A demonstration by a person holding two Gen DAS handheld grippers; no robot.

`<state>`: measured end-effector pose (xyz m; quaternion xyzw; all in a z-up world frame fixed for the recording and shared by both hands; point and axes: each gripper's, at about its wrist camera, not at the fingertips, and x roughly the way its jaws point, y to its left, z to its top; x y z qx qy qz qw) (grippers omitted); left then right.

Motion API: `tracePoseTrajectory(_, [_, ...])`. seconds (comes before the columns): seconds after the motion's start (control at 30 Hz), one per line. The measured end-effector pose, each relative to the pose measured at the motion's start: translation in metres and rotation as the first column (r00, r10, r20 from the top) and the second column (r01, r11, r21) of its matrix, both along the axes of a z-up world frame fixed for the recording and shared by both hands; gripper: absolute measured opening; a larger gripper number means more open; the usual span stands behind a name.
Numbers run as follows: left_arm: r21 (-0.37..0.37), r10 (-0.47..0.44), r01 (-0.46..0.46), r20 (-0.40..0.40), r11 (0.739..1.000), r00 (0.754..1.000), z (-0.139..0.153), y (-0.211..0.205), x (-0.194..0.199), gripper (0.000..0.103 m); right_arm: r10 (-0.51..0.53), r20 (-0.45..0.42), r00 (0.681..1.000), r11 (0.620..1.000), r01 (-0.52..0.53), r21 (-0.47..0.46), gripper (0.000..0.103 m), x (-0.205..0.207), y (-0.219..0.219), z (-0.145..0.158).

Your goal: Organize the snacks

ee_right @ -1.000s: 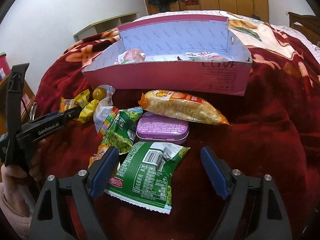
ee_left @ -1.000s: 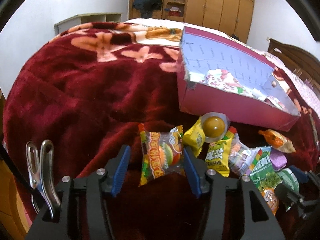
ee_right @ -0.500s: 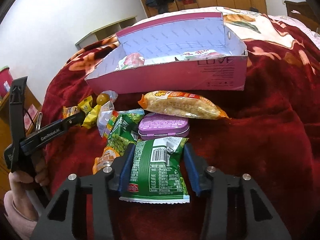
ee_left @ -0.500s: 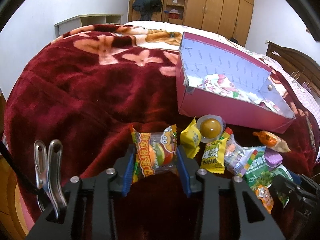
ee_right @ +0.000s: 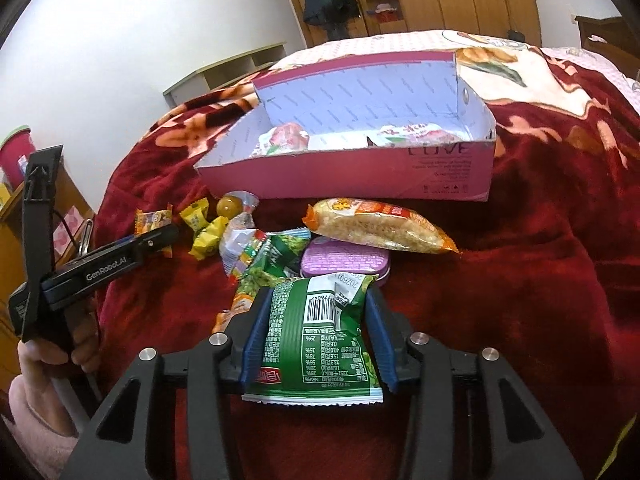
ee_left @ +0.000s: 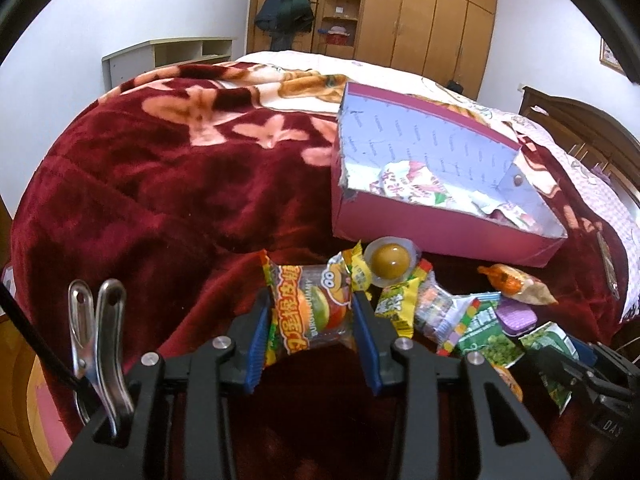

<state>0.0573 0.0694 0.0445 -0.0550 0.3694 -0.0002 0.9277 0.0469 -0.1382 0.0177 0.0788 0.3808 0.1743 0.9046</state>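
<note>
My left gripper [ee_left: 312,304] is shut on a burger gummy packet [ee_left: 308,312], held just above the red blanket. My right gripper [ee_right: 316,304] is shut on a green pea snack bag [ee_right: 320,340]. The pink box [ee_left: 432,224] with a lilac inside lies ahead of both, also in the right wrist view [ee_right: 352,176], and holds a few packets. Loose snacks lie before it: a jelly cup [ee_left: 392,264], yellow candies [ee_right: 204,232], an orange noodle bag [ee_right: 380,228], a purple tin [ee_right: 344,260].
A dark red flowered blanket [ee_left: 160,184] covers the bed. The left gripper body [ee_right: 100,268] and the hand holding it show at the left of the right wrist view. Wooden wardrobes [ee_left: 420,20] and a low shelf [ee_left: 168,56] stand behind.
Both grippers closed from open onto their packets. The left one took the burger gummy packet, the right one the green pea bag, and both lifted slightly.
</note>
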Motion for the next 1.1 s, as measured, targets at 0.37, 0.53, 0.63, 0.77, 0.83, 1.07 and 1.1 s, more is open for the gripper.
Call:
tracePoseTrajectory(0.37, [0.009,-0.027,0.027,0.039,1.0,0.999,0.016,-0.01,-0.009,0.041,0.007,0.039,0.999,1.0,-0.007,0.004,0.047,-0.007,0.001,0.014])
tracePoseTrajectory(0.53, [0.017,-0.056,0.055,0.059,0.998,0.997,0.027,-0.019,-0.009,0.041,0.007,0.057,0.998,1.0,-0.007,0.002,0.047,-0.007,-0.001,0.02])
tracePoseTrajectory(0.63, [0.035,-0.075,0.073,0.074,0.997,0.994,0.035,-0.026,-0.006,0.041,0.01,0.061,0.998,1.0,-0.01,0.005,0.047,-0.005,-0.004,0.024])
tracePoseTrajectory(0.77, [0.064,-0.098,0.091,0.106,0.994,0.99,0.049,-0.035,0.0,0.041,0.007,0.078,0.997,1.0,-0.007,-0.008,0.047,-0.002,-0.006,0.031])
tracePoseTrajectory(0.83, [0.073,-0.107,0.099,0.117,0.992,0.987,0.054,-0.039,0.003,0.041,0.006,0.085,0.996,1.0,-0.005,-0.007,0.047,0.001,-0.008,0.035])
tracePoseTrajectory(1.07, [0.099,-0.153,0.14,0.138,0.985,0.979,0.066,-0.057,0.019,0.041,-0.003,0.096,0.995,1.0,0.004,-0.005,0.047,0.012,-0.017,0.045])
tracePoseTrajectory(1.1, [0.099,-0.157,0.144,0.139,0.985,0.978,0.066,-0.059,0.021,0.041,-0.005,0.095,0.996,1.0,0.005,-0.001,0.047,0.014,-0.019,0.046])
